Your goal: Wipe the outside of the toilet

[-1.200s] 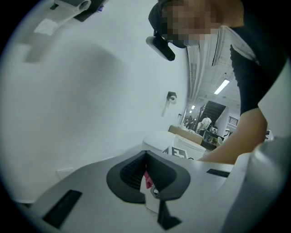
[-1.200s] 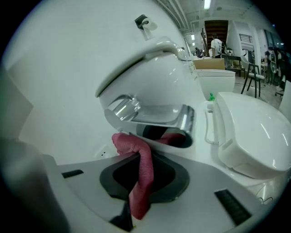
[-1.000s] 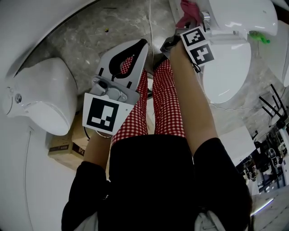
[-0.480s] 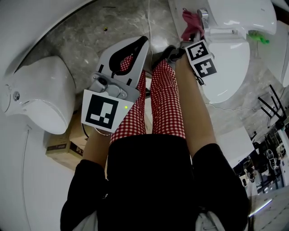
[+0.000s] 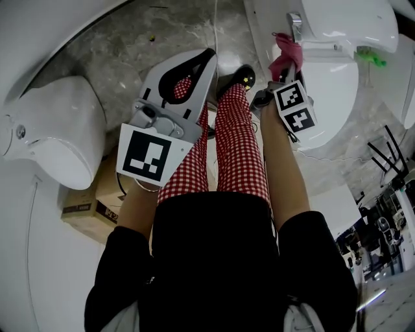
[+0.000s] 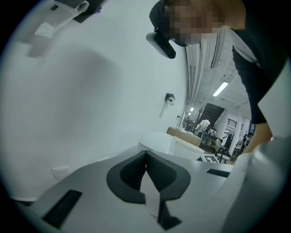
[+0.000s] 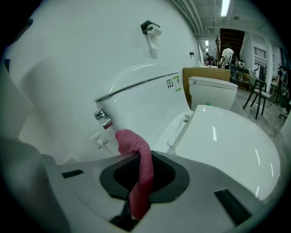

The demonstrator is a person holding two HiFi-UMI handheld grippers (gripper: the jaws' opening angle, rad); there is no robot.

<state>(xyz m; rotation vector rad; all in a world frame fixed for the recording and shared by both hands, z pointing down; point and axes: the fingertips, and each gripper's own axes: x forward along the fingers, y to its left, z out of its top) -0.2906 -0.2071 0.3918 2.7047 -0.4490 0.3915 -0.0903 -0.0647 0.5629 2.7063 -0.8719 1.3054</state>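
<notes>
The white toilet stands at the upper right of the head view, its lid down and its tank behind. My right gripper is shut on a pink cloth, held against the toilet's left side below the chrome flush lever. In the right gripper view the cloth hangs folded from my right gripper, with the tank and lid just ahead. My left gripper hangs shut and empty over the person's red-checked legs. In its own view my left gripper faces a white wall.
A second white toilet lies at the left, with a cardboard box beside it. A wall socket with a cable sits low beside the tank, and a paper-roll holder hangs above. The floor is grey marble. More toilets and people show far off.
My right gripper has slid with the pink cloth toward the person and a little right along the toilet's side. My left gripper has barely moved.
</notes>
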